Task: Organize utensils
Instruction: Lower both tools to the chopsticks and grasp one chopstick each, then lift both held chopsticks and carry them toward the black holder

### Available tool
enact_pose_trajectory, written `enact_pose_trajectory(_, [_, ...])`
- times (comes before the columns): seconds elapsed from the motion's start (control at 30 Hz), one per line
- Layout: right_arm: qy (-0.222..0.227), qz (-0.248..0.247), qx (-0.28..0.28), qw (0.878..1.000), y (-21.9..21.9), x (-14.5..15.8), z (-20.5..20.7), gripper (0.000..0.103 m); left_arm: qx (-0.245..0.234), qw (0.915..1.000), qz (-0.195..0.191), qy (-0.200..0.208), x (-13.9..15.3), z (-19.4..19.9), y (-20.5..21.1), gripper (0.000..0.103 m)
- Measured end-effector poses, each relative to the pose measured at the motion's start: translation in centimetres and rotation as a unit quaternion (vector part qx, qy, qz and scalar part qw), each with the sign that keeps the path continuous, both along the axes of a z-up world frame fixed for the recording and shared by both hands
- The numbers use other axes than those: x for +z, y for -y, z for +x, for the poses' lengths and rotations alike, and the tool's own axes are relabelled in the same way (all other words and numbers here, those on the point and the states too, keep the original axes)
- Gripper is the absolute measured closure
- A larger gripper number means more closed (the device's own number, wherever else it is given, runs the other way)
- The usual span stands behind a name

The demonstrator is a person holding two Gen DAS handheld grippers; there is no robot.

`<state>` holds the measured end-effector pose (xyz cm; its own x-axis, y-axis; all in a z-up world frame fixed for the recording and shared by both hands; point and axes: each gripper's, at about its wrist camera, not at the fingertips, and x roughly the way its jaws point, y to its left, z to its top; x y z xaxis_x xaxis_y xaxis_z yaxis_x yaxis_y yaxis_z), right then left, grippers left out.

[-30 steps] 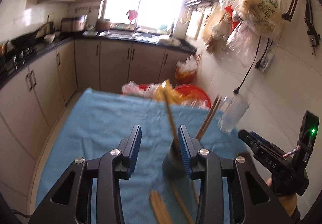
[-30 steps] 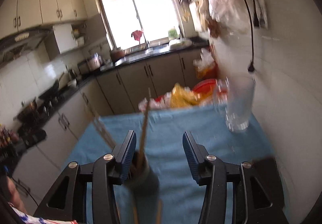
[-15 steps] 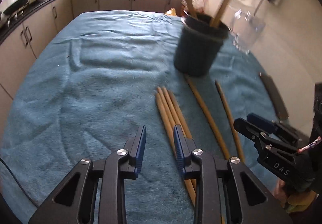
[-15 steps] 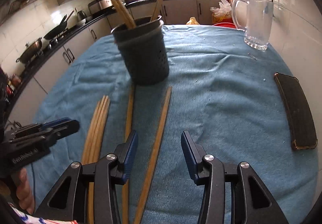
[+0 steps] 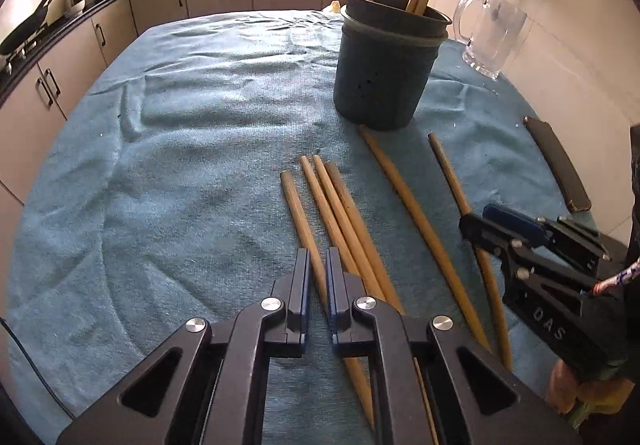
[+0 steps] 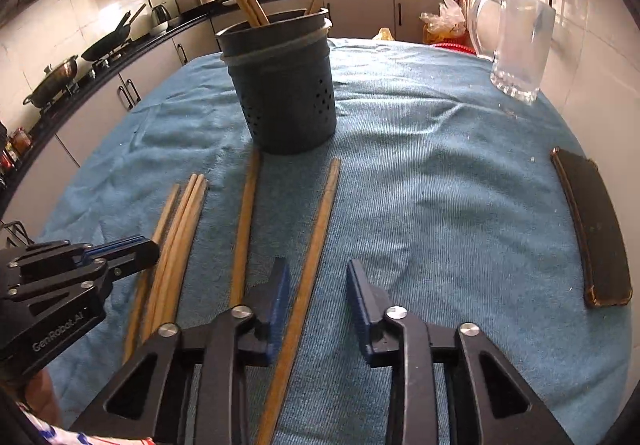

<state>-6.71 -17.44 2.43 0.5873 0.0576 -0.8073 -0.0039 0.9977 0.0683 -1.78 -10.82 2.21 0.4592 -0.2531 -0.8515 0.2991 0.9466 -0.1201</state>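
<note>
A dark utensil holder (image 5: 386,73) (image 6: 282,85) stands on the blue cloth with three wooden chopsticks in it. Several more chopsticks lie loose on the cloth in front of it. My left gripper (image 5: 318,277) has its jaws closed onto the leftmost loose chopstick (image 5: 298,213), which still lies on the cloth. It also shows in the right wrist view (image 6: 120,251). My right gripper (image 6: 316,289) is open, its jaws on either side of the rightmost chopstick (image 6: 316,237), low over the cloth. It also shows in the left wrist view (image 5: 492,223).
A glass mug (image 5: 490,37) (image 6: 518,45) stands at the back right near the tiled wall. A dark flat case (image 6: 594,229) (image 5: 558,165) lies at the right edge of the table. Kitchen cabinets and a stove counter run along the left.
Both grippers have come down from the holder to the loose chopsticks. My left gripper's jaws have closed onto the leftmost chopstick. My right gripper has dropped lower around the rightmost one.
</note>
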Motion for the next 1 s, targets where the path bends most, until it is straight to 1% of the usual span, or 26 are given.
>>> enact_pose_trajectory(0.07, [-0.005, -0.006, -0.003, 1.0, 0.0, 0.0, 0.4, 0.093, -0.004, 1.0, 0.004, 0.0, 0.1, 0.0, -0.3, 0.096])
enact_pose_trajectory(0.2, [-0.026, -0.008, -0.028, 0.999, 1.6, 0.2, 0.0, 0.095, -0.014, 0.9997, 0.02, -0.002, 0.1, 0.0, -1.5, 0.096])
enact_pose_trajectory(0.3, [-0.041, -0.009, -0.039, 0.998, 3.0, 0.3, -1.4, 0.095, -0.02, 0.9996, 0.016, -0.013, 0.2, -0.1, -2.7, 0.096])
enact_pose_trajectory(0.33, [-0.045, -0.006, -0.04, 0.998, 3.4, 0.4, -1.9, 0.095, -0.02, 0.9996, 0.014, -0.016, 0.3, 0.0, -3.1, 0.096])
enact_pose_trajectory(0.4, [-0.049, 0.005, -0.037, 0.998, 4.2, 0.5, -2.6, 0.091, -0.022, 0.9996, 0.01, -0.013, 0.8, -0.1, -3.6, 0.096])
enact_pose_trajectory(0.47, [-0.048, 0.006, -0.036, 0.998, 4.6, 0.6, -2.9, 0.079, -0.025, 0.9996, 0.008, -0.008, 1.2, -0.1, -3.8, 0.096])
enact_pose_trajectory(0.53, [-0.047, -0.005, -0.037, 0.998, 4.9, 0.7, -2.7, 0.075, -0.018, 0.9997, 0.01, -0.011, 1.2, 0.5, -3.7, 0.092])
enact_pose_trajectory(0.63, [-0.053, 0.001, -0.034, 0.998, 5.0, 0.6, -1.5, 0.075, -0.014, 0.9996, 0.011, -0.023, 0.6, 1.7, -3.2, 0.091])
enact_pose_trajectory(0.77, [-0.062, -0.011, -0.028, 0.998, 4.4, 0.5, 0.5, 0.075, -0.009, 0.999, 0.012, -0.043, -0.2, 3.3, -2.7, 0.092])
enact_pose_trajectory(0.87, [-0.071, -0.015, -0.023, 0.997, 4.0, 0.5, 2.5, 0.075, -0.009, 0.999, 0.011, -0.041, -0.2, 4.0, -2.5, 0.092])
enact_pose_trajectory(1.0, [-0.088, -0.05, -0.015, 0.995, 3.1, 0.3, 5.1, 0.077, -0.01, 0.9993, 0.011, -0.035, -0.3, 4.3, -2.4, 0.092])
